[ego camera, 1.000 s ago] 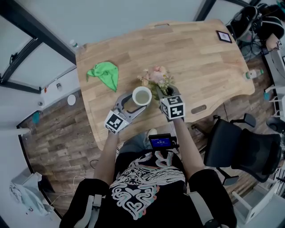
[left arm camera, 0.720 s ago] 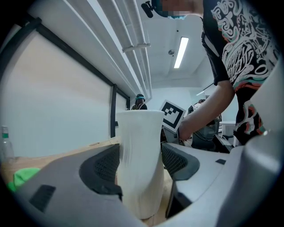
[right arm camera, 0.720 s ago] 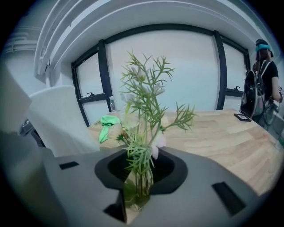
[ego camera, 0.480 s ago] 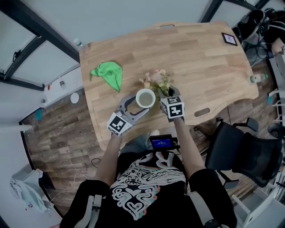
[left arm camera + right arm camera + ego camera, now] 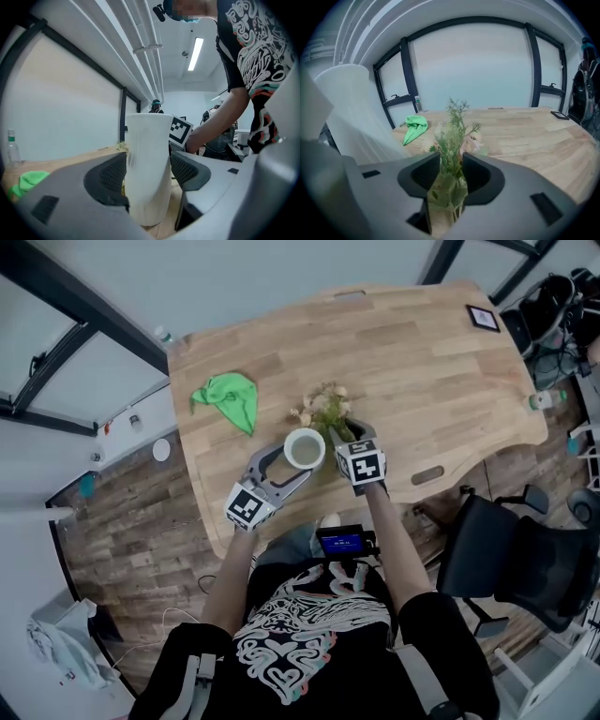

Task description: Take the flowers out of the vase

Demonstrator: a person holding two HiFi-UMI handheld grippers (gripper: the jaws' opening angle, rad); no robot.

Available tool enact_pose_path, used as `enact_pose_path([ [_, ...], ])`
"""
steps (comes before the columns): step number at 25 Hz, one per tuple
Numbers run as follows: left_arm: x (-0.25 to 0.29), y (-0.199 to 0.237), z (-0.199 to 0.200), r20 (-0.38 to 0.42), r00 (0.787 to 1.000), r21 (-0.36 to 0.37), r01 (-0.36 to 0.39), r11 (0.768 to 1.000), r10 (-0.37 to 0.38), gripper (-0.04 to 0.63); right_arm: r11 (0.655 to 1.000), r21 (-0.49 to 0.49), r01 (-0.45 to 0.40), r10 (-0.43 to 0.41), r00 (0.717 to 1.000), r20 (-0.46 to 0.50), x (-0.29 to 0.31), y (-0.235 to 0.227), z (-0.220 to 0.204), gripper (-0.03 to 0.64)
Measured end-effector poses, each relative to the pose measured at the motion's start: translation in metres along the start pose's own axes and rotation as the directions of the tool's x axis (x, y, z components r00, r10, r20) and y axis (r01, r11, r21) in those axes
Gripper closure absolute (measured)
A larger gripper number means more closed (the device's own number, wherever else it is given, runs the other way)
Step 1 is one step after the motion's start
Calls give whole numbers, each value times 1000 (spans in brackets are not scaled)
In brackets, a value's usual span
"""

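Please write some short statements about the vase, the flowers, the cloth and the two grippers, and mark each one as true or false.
1. The flowers stand inside the vase. False: the mouth of the vase is empty, and the flowers are outside, beside it.
2. The left gripper has the white vase between its jaws. True.
3. The green cloth lies on the table, apart from the vase. True.
4. The right gripper is empty. False: the stems of the flowers are between its jaws, which are opening.
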State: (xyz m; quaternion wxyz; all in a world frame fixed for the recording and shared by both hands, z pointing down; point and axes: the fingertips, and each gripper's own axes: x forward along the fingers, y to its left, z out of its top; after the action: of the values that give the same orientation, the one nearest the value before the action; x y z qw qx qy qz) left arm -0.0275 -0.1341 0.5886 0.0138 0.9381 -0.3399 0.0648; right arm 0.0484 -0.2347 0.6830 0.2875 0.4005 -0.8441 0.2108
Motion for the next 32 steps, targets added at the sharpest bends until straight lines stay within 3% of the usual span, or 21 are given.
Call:
enact_pose_path([
  [11, -12, -1, -10, -3, 1000, -31, -13, 999, 13, 293, 1000, 15, -16, 15, 1000, 26, -18, 4, 2, 494],
  [15, -22, 1, 7, 30, 999, -35, -28, 999, 29, 293, 1000, 3, -3, 3, 993, 117, -36, 0, 18, 494],
  [19, -39, 8, 21, 59, 994, -37, -86, 996, 88, 293, 1000, -3, 24, -23, 965, 262, -68, -3, 37, 495],
  [23, -58, 10, 45, 106, 983, -35, -149, 988, 152, 293, 999, -42, -14, 29, 925, 378, -102, 12, 55, 497],
  [29, -66, -1, 81, 147, 975, -27, -166, 986, 168, 293, 993, -117, 14, 44, 880, 473, -150, 35, 82, 506],
  [30, -65, -3, 86, 144, 974, -19, -172, 985, 173, 293, 991, -126, 37, 30, 874, 486, -158, 37, 85, 553],
  [32, -65, -5, 96, 129, 971, 13, -202, 979, 199, 323, 990, -124, 60, 12, 857, 514, -176, 42, 92, 567],
])
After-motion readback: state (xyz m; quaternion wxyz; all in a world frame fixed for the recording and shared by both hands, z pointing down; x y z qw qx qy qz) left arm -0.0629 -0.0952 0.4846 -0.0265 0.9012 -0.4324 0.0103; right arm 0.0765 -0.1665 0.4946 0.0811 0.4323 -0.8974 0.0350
